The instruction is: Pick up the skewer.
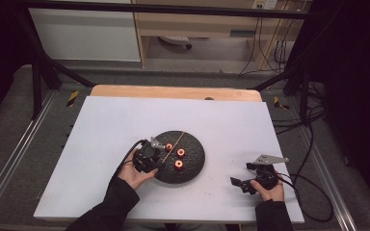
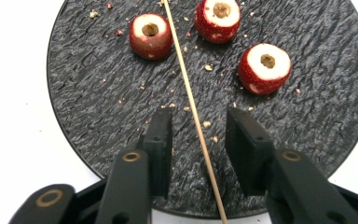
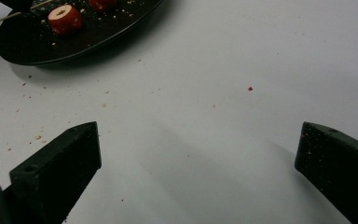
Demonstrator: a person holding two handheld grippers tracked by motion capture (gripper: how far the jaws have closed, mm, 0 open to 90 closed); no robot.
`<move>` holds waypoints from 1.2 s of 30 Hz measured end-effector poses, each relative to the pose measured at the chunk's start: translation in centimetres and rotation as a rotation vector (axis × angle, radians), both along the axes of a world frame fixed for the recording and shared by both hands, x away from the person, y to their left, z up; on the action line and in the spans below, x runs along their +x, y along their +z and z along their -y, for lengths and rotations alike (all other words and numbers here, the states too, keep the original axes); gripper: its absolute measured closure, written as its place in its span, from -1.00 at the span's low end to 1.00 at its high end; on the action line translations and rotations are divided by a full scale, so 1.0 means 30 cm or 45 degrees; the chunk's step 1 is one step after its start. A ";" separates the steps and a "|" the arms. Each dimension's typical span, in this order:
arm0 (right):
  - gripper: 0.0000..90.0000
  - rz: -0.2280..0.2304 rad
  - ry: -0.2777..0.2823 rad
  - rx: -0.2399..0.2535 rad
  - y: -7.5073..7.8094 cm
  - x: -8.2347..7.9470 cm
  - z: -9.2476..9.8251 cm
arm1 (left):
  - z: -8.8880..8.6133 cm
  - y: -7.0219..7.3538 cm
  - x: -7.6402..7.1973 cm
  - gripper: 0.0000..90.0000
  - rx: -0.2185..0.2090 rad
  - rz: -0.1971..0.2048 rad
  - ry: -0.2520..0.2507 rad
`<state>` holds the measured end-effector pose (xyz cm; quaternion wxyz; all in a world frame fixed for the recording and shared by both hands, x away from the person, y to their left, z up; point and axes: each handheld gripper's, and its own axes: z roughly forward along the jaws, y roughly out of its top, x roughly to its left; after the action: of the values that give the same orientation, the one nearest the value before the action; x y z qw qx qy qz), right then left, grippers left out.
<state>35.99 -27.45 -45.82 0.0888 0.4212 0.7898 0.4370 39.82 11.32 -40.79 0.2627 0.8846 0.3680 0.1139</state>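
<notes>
A round black slate plate lies in the middle of the white table. On it sit three red cored fruits, their pale cut tops with holes facing up. A thin wooden skewer lies flat across the plate. My left gripper hovers over the plate's near left edge, open. The skewer runs between its fingers without either pad touching it. My right gripper rests open and wide at the table's near right, with bare table between its jaws.
Crumbs are scattered on the plate and on the white table top around it. A wooden edge shows behind the white surface. Cables trail off the right side, past a dark metal frame.
</notes>
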 end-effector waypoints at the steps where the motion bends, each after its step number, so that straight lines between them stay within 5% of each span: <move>1: -0.98 -0.001 -0.001 0.003 0.000 0.000 0.000 | 0.004 -0.001 0.003 0.40 0.005 -0.005 0.002; 20: -0.98 -0.003 0.002 0.001 -0.001 0.000 -0.001 | 0.018 -0.026 -0.012 0.81 0.065 -0.050 0.032; 36: -0.98 -0.002 0.002 0.000 -0.001 0.000 -0.001 | 0.014 -0.017 -0.026 0.96 0.023 -0.016 0.053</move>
<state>36.00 -27.43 -45.85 0.0878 0.4210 0.7902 0.4365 39.05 10.91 -41.31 0.2498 0.8799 0.3868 0.1171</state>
